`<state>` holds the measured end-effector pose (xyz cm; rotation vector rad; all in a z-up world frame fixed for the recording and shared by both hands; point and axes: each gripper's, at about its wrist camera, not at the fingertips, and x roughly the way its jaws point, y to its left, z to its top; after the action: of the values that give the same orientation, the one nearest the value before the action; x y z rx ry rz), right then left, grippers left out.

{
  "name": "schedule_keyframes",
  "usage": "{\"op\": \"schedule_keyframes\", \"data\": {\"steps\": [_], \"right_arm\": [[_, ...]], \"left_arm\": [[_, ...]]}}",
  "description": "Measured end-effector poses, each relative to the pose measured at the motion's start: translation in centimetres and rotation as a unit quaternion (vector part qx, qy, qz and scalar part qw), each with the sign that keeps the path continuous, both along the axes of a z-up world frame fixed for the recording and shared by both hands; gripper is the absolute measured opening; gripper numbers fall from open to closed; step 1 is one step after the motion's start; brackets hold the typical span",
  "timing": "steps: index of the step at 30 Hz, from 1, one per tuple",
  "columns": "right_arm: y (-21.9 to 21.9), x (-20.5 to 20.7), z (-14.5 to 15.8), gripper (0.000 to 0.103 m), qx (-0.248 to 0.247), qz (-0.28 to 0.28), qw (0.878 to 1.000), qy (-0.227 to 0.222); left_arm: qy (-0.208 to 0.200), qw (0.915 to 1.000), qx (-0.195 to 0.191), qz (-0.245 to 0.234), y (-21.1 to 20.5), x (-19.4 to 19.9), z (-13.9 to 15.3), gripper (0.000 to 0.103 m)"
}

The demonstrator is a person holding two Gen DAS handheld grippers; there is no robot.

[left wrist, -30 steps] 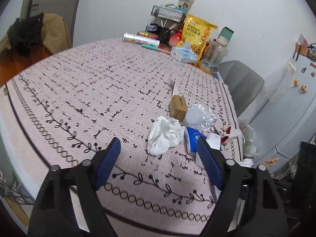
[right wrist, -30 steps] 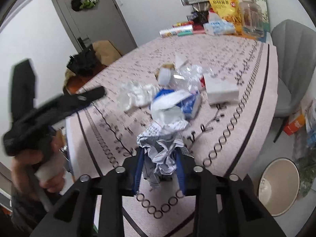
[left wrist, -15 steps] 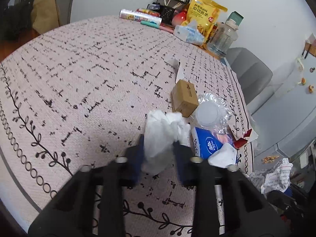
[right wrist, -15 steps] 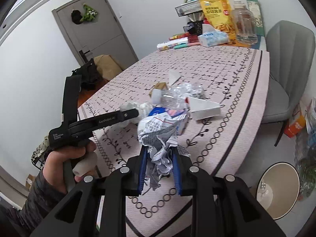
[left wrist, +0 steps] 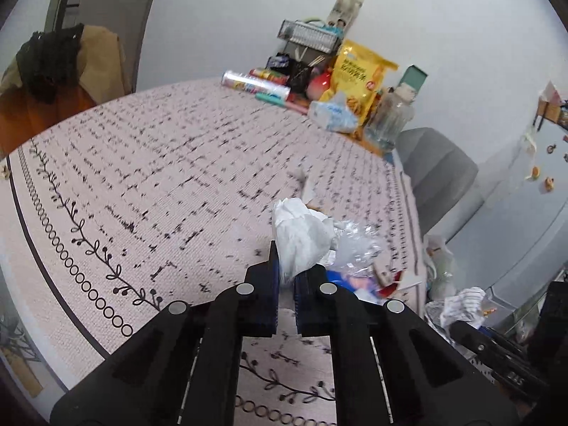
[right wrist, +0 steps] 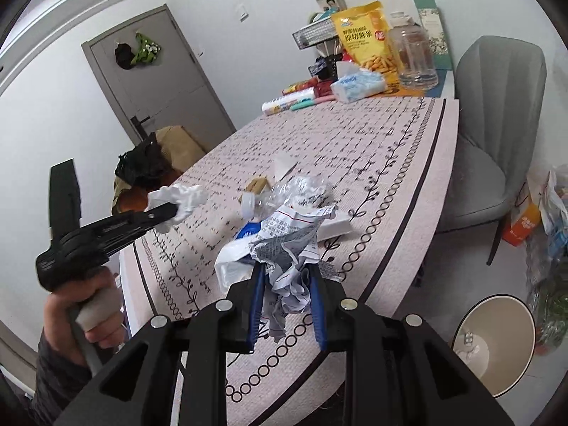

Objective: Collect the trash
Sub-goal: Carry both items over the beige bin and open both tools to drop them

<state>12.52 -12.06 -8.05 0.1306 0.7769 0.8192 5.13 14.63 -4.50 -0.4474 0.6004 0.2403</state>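
left gripper [left wrist: 284, 277] closing on tissue [left wrist: 301, 234] | right gripper [right wrist: 287, 294] clamps crumpled paper [right wrist: 291, 245], hiding wrappers

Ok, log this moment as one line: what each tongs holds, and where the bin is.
left tongs: closing on white tissue | right tongs: shut on crumpled printed paper | bin: floor, beside table

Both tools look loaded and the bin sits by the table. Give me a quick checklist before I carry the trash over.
1. Left tool closing on white tissue wad: ok.
2. Tissue off the table: ok, lifted in the right wrist view.
3. Right tool clamped on crumpled printed paper: ok.
4. Waste bin upright, mouth open: ok.
5. Bin within reach: cannot tell.
6. Table cleared: not ok, plastic bottle remains.
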Motion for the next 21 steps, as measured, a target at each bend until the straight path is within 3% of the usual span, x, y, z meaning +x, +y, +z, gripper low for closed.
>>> {"op": "schedule_keyframes", "data": {"steps": [9,21], "right_arm": [[-3.4,0.8,0.6,0.024,0.007,-0.039,0.999,-0.011],[-9.9,2.2,-0.2,0.024,0.016,-0.107,0.994,-0.006]], "left_arm": [[-0.024,0.9978,0.027,-0.056,-5.4,1.9,3.0,0.007],[-0.011,0.9891,0.024,-0.145,-13.8,6.5,2.8,0.007]]}}
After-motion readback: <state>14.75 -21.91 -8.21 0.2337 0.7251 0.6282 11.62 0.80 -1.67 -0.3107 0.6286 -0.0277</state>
